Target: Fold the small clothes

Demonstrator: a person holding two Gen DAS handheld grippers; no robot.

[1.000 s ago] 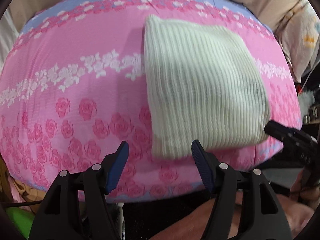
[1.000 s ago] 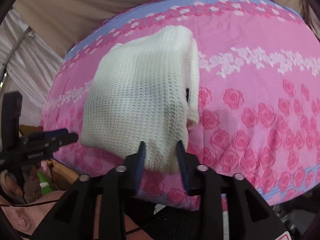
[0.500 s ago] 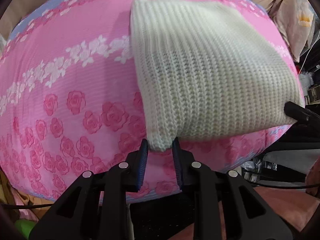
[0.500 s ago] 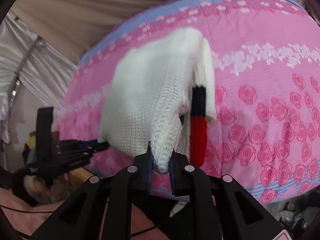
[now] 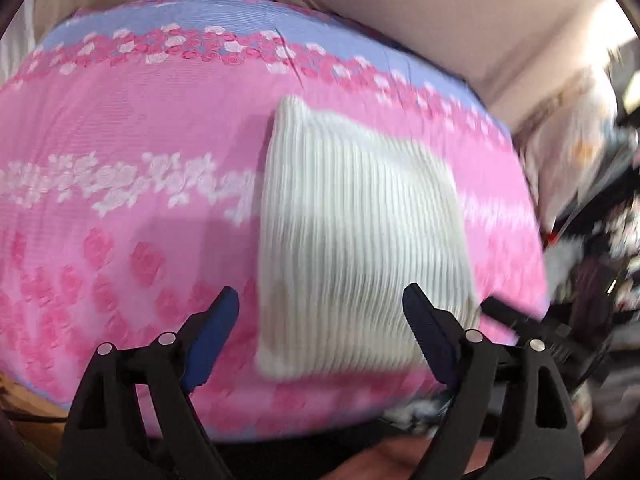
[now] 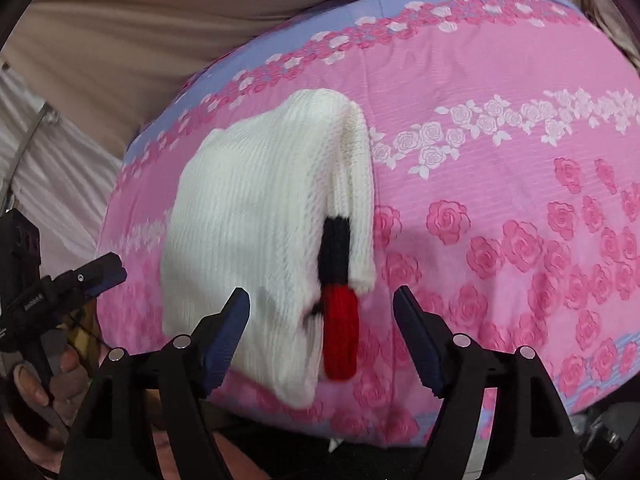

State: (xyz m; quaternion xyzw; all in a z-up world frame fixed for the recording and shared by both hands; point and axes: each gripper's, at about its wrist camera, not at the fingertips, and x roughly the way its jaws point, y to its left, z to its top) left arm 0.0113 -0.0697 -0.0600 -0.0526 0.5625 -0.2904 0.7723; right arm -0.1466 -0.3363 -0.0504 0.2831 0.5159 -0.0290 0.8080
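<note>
Fingers of both grippers stand wide apart and hold nothing: the left gripper (image 5: 320,334) hovers over the near left part of the white knit sweater (image 5: 352,248), and the right gripper (image 6: 322,328) hovers over its near right part, where a black and red cuff (image 6: 339,304) pokes out from under the folded layer. The sweater lies as a roughly square folded bundle on the pink rose-print bed cover (image 5: 120,168), close to the near edge of the bed, its near hem almost at that edge and its far corner reaching toward the blue band along the far edge. In the right wrist view the left gripper (image 6: 92,274) shows off the bundle's left side, clear of the cloth. By my judgement a fold has just been laid and released, so the step in hand is the let-go between folds. The next move seems to call for tucking the stray cuff back under, or pinching both near corners again and carrying them to the far edge to halve the bundle, keeping the layers aligned so the loose knit does not slide
</note>
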